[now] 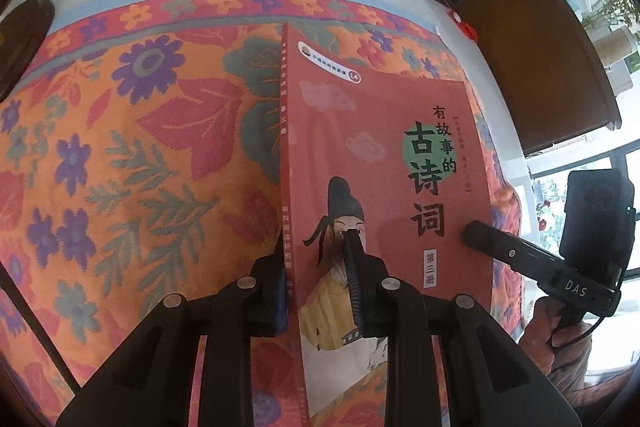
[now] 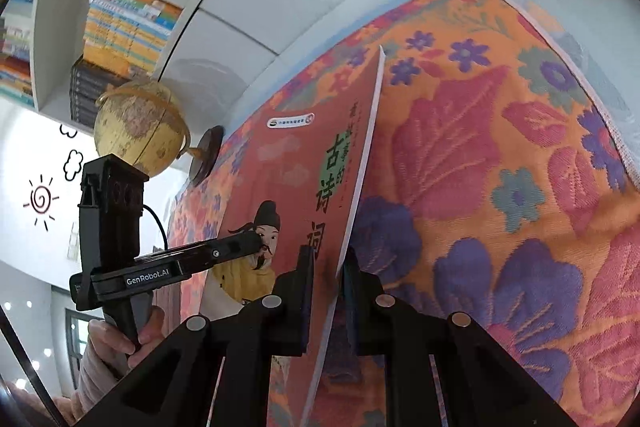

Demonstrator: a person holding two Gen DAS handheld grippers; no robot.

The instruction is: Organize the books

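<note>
1. The left wrist view sits just behind the left gripper [image 1: 320,247] and looks steeply down along its fingers at the red book [image 1: 384,155] and the floral cloth [image 1: 140,131], both very close.
2. Off to the right of that claw, its frame catches the right gripper [image 1: 466,233] from the side.
3. The right wrist view sits behind the right gripper [image 2: 326,263], tilted down, close on the book's [image 2: 288,179] page edge.
4. Left of that claw stand the left gripper [image 2: 256,239], a globe [image 2: 140,131] and bookshelves [image 2: 132,27].
5. Both views share the book, the cloth and the other gripper.
</note>
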